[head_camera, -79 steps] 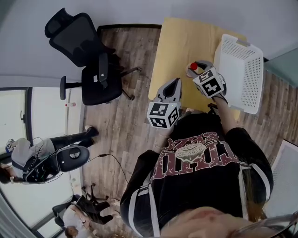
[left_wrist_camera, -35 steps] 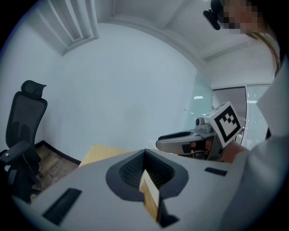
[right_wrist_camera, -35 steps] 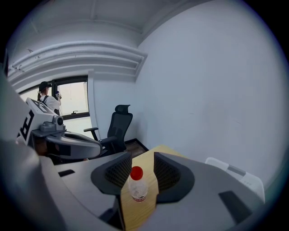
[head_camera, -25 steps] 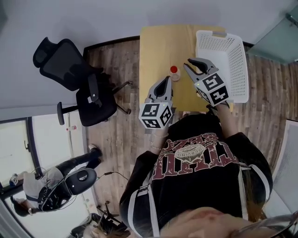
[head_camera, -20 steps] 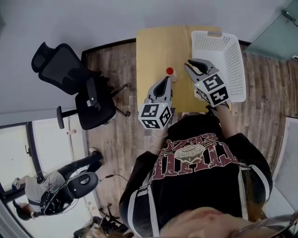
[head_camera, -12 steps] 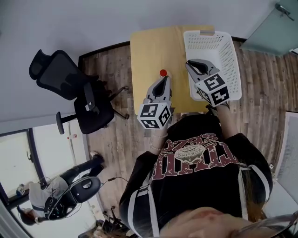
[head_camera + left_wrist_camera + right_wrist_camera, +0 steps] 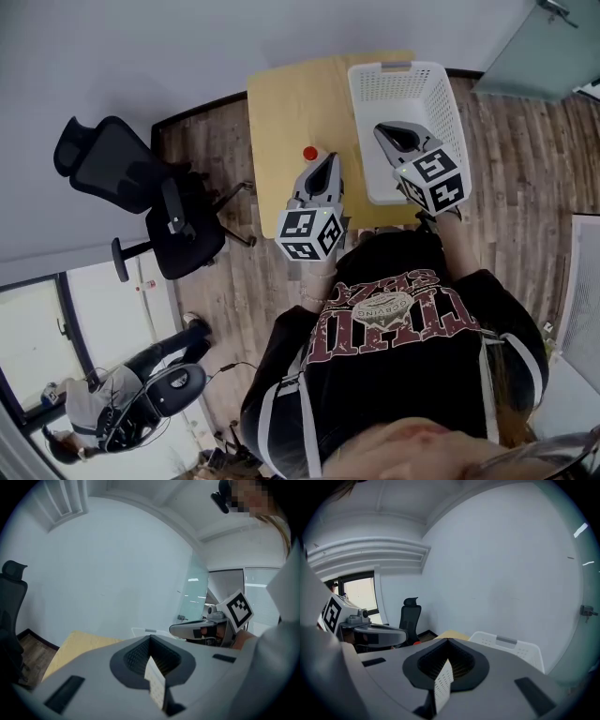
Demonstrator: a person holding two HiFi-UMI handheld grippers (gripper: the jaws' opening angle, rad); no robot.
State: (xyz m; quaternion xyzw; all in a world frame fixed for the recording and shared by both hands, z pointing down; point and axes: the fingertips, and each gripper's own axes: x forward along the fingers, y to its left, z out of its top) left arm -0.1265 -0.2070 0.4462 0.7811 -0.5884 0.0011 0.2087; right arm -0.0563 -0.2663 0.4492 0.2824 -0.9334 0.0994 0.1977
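Note:
A small clear bottle with a red cap [image 7: 310, 153] stands near the left edge of the yellow table [image 7: 291, 98]. My left gripper [image 7: 332, 161] hovers just right of it, jaws shut and empty. My right gripper [image 7: 380, 129] is also shut and empty. It hangs over the white perforated basket [image 7: 412, 80], which lies on the table's right side. In the left gripper view my left gripper [image 7: 150, 638] points past the table [image 7: 79, 641] toward the basket [image 7: 145, 631]. The right gripper view has my right gripper [image 7: 447, 641] aimed at the basket [image 7: 506, 648].
A black office chair [image 7: 141, 187] stands on the wooden floor left of the table, seen also as the chair [image 7: 410, 616]. Another person [image 7: 122, 403] is at the lower left by the window. A glass door [image 7: 534, 47] is beyond the basket.
The table, bottle and basket have slid left in the head view. My right gripper, open on a view of the bottle earlier, is now shut and faces the basket.

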